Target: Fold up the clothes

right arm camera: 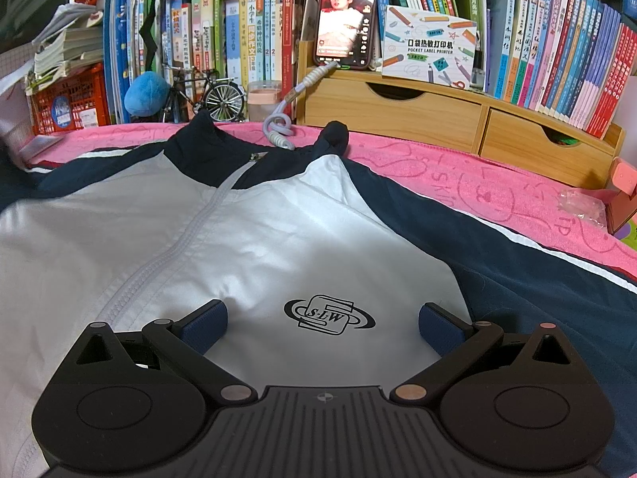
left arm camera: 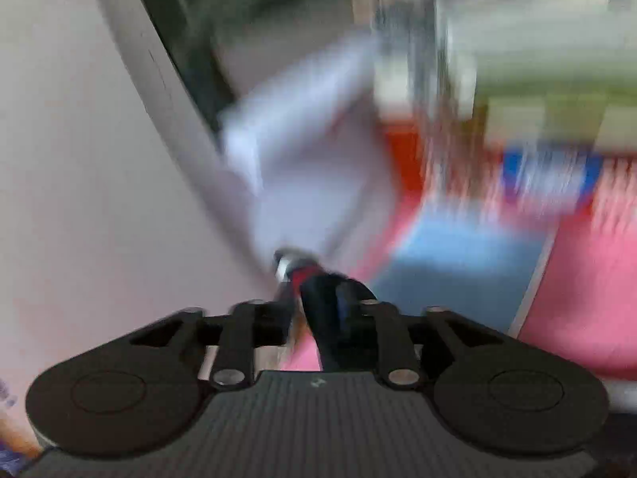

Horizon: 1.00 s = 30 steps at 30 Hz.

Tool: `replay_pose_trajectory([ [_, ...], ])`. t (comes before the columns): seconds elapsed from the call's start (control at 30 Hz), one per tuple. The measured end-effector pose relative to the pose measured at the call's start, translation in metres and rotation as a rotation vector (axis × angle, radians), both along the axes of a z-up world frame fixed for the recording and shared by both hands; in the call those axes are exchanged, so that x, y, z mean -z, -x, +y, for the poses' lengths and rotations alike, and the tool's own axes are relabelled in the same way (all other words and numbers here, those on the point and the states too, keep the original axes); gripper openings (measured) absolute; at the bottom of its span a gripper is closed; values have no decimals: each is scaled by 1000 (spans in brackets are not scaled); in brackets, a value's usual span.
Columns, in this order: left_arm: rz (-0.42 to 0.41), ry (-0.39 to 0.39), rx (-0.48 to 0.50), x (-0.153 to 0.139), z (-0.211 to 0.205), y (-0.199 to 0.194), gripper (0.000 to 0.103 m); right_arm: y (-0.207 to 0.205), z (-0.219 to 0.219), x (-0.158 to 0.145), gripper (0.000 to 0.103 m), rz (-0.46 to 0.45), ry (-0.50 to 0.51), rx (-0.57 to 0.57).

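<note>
A navy and white zip jacket (right arm camera: pixel 258 239) lies spread out, front up, on the pink table cover (right arm camera: pixel 497 195). My right gripper (right arm camera: pixel 322 318) hovers open over its white chest, and the black printed logo (right arm camera: pixel 328 314) shows between the blue finger pads (right arm camera: pixel 205 318). The left wrist view is smeared by motion. There my left gripper (left arm camera: pixel 314 302) has its fingers close together on a bunch of navy sleeve fabric (left arm camera: pixel 342 330) with a red and white stripe at its end. The sleeve is lifted off the pink cover (left arm camera: pixel 577 279).
A wooden drawer organiser (right arm camera: pixel 398 107) stands behind the jacket with a lit phone (right arm camera: pixel 345 16) and a label printer box (right arm camera: pixel 428 46) on it. Rows of books (right arm camera: pixel 557 40), a red crate (right arm camera: pixel 67 103), a model bicycle (right arm camera: pixel 211 91) and a coiled cable (right arm camera: pixel 278 123) line the back edge.
</note>
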State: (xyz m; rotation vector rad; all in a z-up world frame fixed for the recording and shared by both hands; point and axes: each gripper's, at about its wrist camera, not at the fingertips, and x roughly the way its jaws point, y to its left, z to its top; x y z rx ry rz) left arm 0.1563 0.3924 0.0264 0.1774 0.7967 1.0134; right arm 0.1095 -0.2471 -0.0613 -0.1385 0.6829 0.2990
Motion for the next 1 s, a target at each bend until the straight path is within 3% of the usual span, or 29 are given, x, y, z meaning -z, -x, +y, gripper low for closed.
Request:
replay_pose_trajectory([
  [0.07,39,119,-40,20,4,0,50,0,0,0,103,1,-3,2],
  [0.13,-36,175,-24,26,-3,11,59,0,0,1,103,3,-5,2],
  [0.27,-168,203,24,16,-33,32,62,0,-1,1,103,3,-5,2],
  [0.37,-267,260,203,-2,-73,47,62,0,-1,1,103,4,-7,2],
  [0.5,-306,332,615,-4,-167,82,65,0,-1,1,103,5,-8,2],
  [0.63,-252,596,978,11,-235,99,74,0,-1,1,103,5,-9,3],
  [0.7,-145,614,1033,33,-261,97,74,0,-1,1,103,5,-9,3],
  [0.8,-2,484,931,69,-267,88,76,0,-1,1,103,5,-10,3],
  [0.87,-55,483,875,86,-239,93,98,-1,-1,1,103,5,-11,2],
  [0.9,-72,501,817,88,-223,95,99,0,0,1,103,5,-12,2],
  [0.93,-83,470,775,89,-209,95,103,0,-1,1,103,5,-13,1],
  [1.0,-95,356,672,88,-184,94,103,-1,-1,2,103,7,-14,-4],
])
